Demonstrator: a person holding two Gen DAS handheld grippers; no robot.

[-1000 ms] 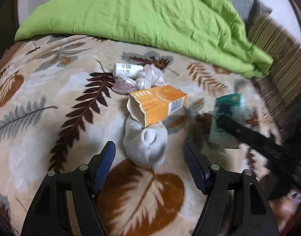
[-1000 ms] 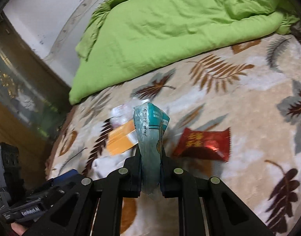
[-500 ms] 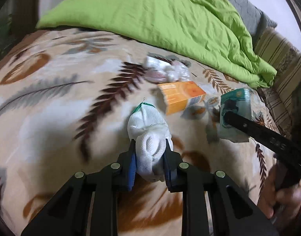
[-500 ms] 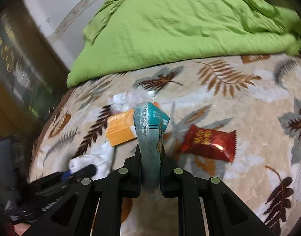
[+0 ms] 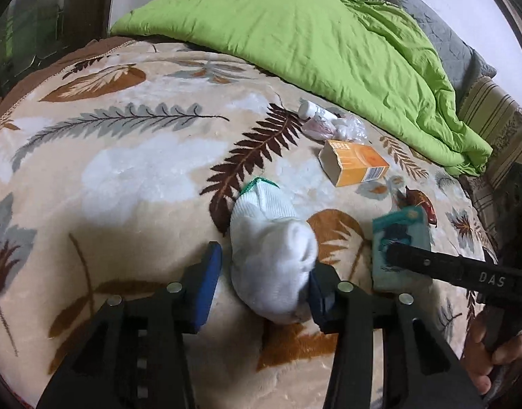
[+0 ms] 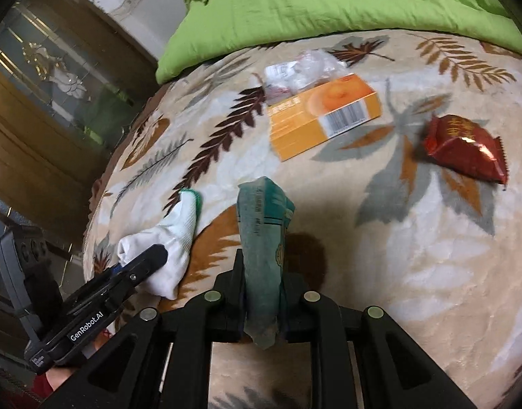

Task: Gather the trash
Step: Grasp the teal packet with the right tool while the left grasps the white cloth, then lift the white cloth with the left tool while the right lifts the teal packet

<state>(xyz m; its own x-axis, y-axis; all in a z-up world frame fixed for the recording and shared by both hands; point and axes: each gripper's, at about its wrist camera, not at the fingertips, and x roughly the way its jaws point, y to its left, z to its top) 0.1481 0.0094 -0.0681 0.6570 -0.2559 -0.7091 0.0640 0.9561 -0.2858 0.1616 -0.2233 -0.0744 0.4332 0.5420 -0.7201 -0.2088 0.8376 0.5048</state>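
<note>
Near the front edge of the leaf-patterned blanket (image 5: 131,177), two pieces of trash are being brought together, apparently so that a gathering spot is formed away from the green duvet (image 5: 322,41). The white glove (image 5: 271,255) lies on the blanket between the fingers of the left gripper (image 5: 261,283), whose jaws have just been opening: the left pad stands clear of the glove while the right one is only brushed by it, so the glove is judged to be released here. Just to the right of the glove, the teal packet (image 6: 264,248) is held upright in the right gripper (image 6: 262,293), whose jaws have just been opening slightly, though the packet is still pinched between them; a drop beside the glove seems intended. Farther from the glove, toward the duvet, the orange box (image 6: 322,116), the red wrapper (image 6: 465,150), the crumpled plastic (image 5: 336,127) and the small white bottle (image 5: 312,110) are left uncollected.
</note>
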